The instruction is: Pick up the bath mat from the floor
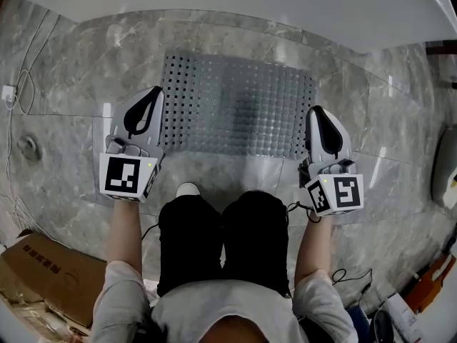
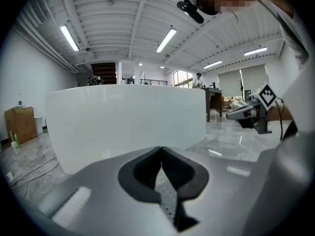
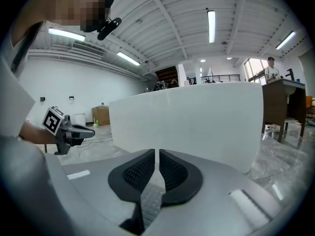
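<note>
Bath mat [image 1: 235,106] looks soft, floppy and light, so we hold both side edges. Our left tongs [image 1: 157,93] and right tongs [image 1: 315,113] pinch it tight.

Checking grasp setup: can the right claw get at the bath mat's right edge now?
Yes, it seems: the right claw is shut on the bath mat at that edge, nothing in between.

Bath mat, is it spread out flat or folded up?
Spread out. The bath mat shows its whole studded rectangle, no folds, with the left gripper and right gripper each shut on a side edge.
</note>
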